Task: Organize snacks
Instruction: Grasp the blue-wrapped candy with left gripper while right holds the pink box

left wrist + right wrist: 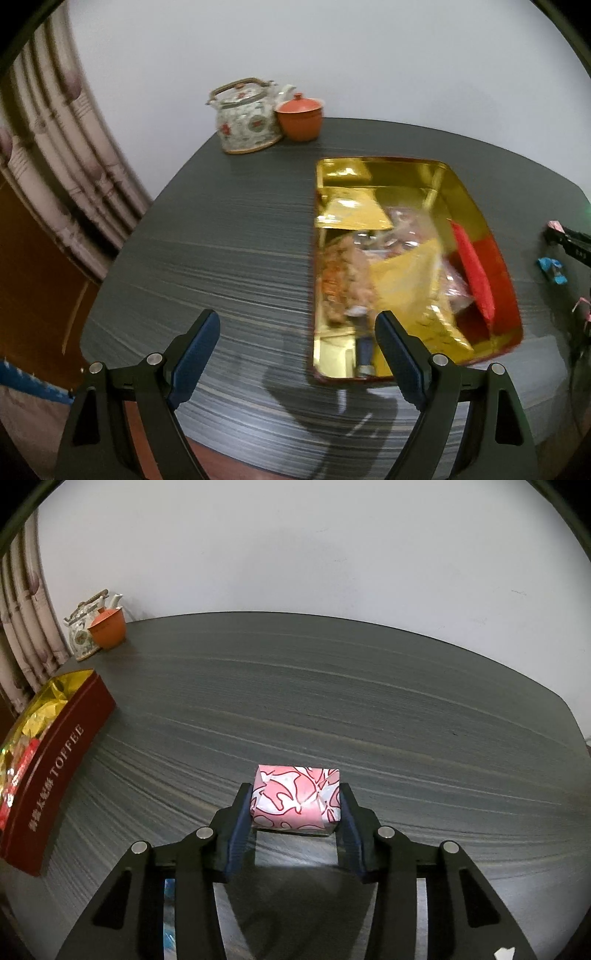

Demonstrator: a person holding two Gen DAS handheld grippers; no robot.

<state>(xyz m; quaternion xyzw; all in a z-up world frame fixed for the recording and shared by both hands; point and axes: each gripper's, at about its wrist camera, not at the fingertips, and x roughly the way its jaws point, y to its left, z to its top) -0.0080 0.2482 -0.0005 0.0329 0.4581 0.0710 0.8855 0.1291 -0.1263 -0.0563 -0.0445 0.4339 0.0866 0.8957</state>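
A red toffee tin (511,295) with a gold inside lies open on the dark table and holds several wrapped snacks, among them a gold bag (410,284) and a red packet (474,269). It also shows at the left of the right wrist view (62,746). My left gripper (297,325) is open and empty, above the table at the tin's near left corner. My right gripper (295,805) is shut on a pink-and-white wrapped candy (295,797), held just above the table, well right of the tin.
A patterned teapot (247,122) and an orange lidded cup (299,118) stand at the table's far left corner. Loose blue (552,269) and pink (583,306) wrapped candies lie right of the tin. A curtain (55,155) hangs at left.
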